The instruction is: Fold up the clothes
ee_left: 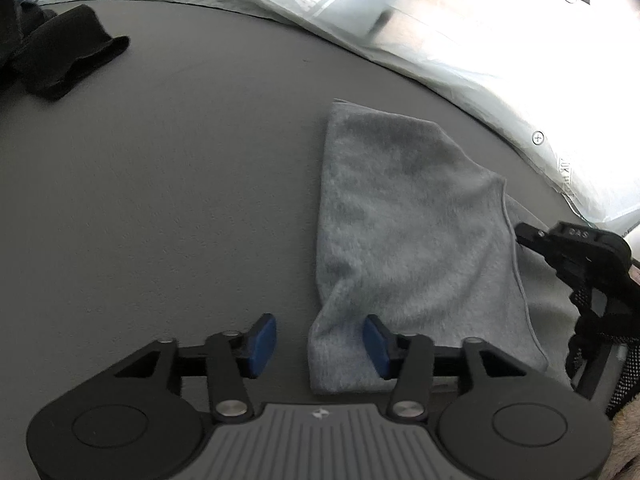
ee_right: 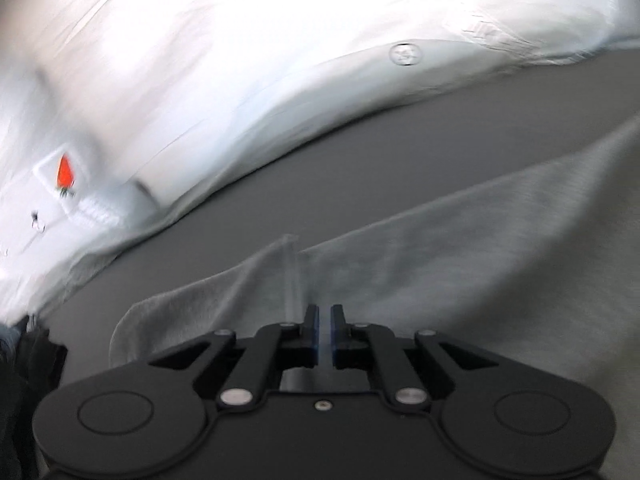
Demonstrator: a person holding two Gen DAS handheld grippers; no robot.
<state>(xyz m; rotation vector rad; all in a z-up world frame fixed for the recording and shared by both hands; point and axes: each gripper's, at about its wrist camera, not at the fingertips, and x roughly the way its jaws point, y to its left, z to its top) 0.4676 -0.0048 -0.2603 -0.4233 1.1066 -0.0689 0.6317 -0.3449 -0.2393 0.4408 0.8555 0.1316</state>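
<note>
Towel: the grey towel (ee_left: pixel 404 236) lies on the desk (ee_left: pixel 180 200), one layer doubled over another, its near corner between my left gripper's fingers.
Left gripper: my left gripper (ee_left: pixel 318 346) is spread wide, holding nothing, straddling the towel's near corner.
Right gripper: my right gripper (ee_right: pixel 325 334) is pinched on the towel's raised edge at its right side.
Doing it well: I judge I should keep that pinch firm, carry the edge low and square across the towel, and pin the near corner with the left.
Elsewhere: a black garment (ee_left: pixel 64 56) lies well apart from the towel, far left.

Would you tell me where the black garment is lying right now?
In the left wrist view, the black garment lies crumpled at the far left of the grey table, well apart from the grey towel.
</note>
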